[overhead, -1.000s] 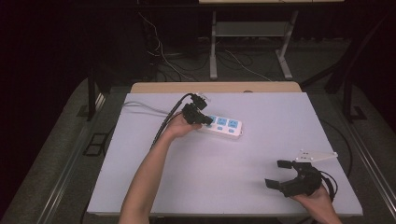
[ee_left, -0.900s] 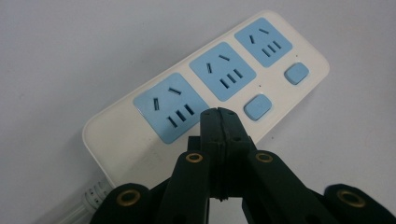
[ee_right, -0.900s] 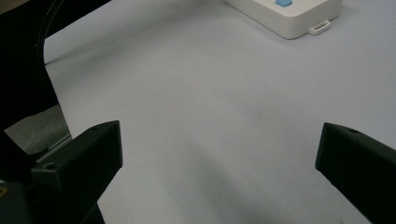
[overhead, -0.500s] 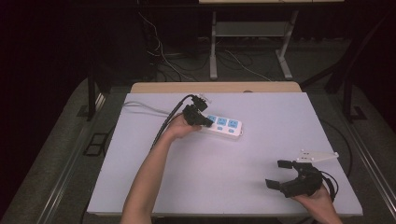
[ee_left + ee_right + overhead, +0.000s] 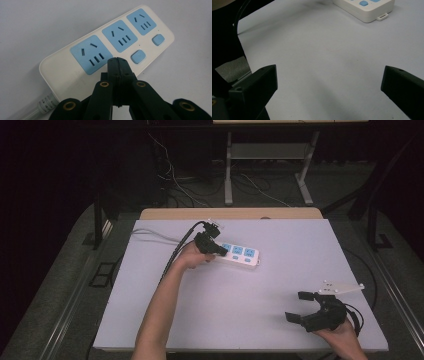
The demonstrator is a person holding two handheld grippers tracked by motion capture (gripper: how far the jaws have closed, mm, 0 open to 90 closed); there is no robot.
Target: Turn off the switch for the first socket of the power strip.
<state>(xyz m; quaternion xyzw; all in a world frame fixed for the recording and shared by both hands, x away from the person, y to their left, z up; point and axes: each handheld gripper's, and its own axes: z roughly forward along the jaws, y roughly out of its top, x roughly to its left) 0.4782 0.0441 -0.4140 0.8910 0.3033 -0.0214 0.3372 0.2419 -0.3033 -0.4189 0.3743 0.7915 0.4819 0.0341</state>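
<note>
Item: white power strip (image 5: 239, 255), three blue sockets, three blue switches; upper centre of the high view on the table (image 5: 280, 320), long axis running left to right, cord leaving leftward.

Left gripper (image 5: 117, 60): jaws clenched together, empty, tip poised just at the strip's first switch position; the nearer hand.

Right gripper (image 5: 301, 306): jaws spread wide, empty, lower right, well apart.

Markings: no legible writing or brand.
</note>
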